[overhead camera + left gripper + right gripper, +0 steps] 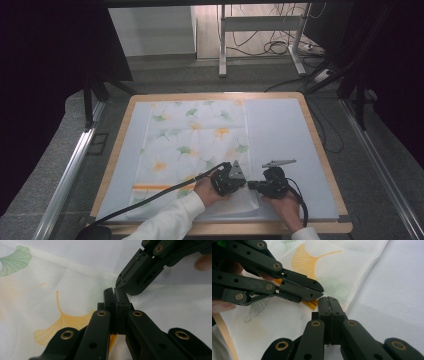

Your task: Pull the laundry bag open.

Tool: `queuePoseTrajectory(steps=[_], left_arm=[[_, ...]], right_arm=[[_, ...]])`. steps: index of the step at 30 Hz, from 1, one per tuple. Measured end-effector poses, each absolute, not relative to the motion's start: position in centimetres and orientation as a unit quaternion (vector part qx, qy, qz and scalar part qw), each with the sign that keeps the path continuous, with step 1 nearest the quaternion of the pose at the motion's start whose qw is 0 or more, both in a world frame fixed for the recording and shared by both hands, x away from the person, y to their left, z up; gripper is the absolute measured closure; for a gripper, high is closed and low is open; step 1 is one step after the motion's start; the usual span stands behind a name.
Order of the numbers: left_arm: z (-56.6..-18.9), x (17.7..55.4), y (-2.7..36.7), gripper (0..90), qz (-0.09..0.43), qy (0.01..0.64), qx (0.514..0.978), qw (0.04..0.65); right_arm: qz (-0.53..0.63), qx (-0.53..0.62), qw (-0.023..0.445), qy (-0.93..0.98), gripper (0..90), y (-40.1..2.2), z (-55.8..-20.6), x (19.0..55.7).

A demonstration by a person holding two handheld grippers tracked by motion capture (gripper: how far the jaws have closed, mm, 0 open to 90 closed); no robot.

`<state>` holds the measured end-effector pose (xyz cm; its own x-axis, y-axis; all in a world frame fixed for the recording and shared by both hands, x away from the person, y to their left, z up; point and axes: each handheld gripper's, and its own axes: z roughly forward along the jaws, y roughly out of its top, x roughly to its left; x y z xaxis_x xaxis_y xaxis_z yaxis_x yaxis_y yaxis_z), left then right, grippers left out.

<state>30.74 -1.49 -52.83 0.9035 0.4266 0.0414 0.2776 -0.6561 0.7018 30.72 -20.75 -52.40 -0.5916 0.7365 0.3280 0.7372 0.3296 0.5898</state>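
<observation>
A white cloth [195, 135] printed with green and orange ginkgo leaves lies flat on the table, an orange stripe near its front edge. My left gripper [244, 183] and right gripper [252, 185] meet tip to tip over the cloth's front right corner. In the left gripper view its jaws [115, 291] are pressed together just above the cloth [37, 290], with the right gripper [119, 282] close ahead. In the right gripper view its jaws [327, 299] are shut at the cloth's hem [362, 277], the left gripper [321, 291] beside them. Whether either pinches fabric is unclear.
A pale cover [280, 130] lies over the wooden table [316, 135], with bare cover to the right of the cloth. A black cable [150, 197] trails from the left gripper across the front left. Metal rails [70, 170] and a desk frame [222, 45] stand beyond the table.
</observation>
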Motion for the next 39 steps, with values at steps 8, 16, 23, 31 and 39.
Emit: queuePoseTrajectory(steps=[8, 16, 23, 31, 39], left_arm=[[-52.8, 30.8, -0.9, 90.0, 0.102, 0.195, 0.905, 0.364], [-52.7, 30.7, -0.2, 90.0, 0.104, 0.198, 0.906, 0.359], [-52.8, 30.8, 1.2, 90.0, 0.109, 0.208, 0.906, 0.351], [-52.9, 30.9, 2.9, 90.0, 0.105, 0.223, 0.902, 0.355], [-52.9, 30.6, 4.1, 90.0, 0.109, 0.229, 0.900, 0.353]], right_arm=[[-0.367, -0.456, 0.006, -0.811, 89.6, -21.0, -52.5, 30.7], [-0.370, -0.456, 0.008, -0.810, 89.6, -21.0, -52.6, 30.7], [-0.371, -0.455, 0.009, -0.809, 89.6, -21.0, -52.6, 30.8], [-0.372, -0.454, 0.009, -0.809, 89.5, -21.1, -52.6, 30.8], [-0.373, -0.453, 0.009, -0.810, 89.5, -21.1, -52.6, 30.8]])
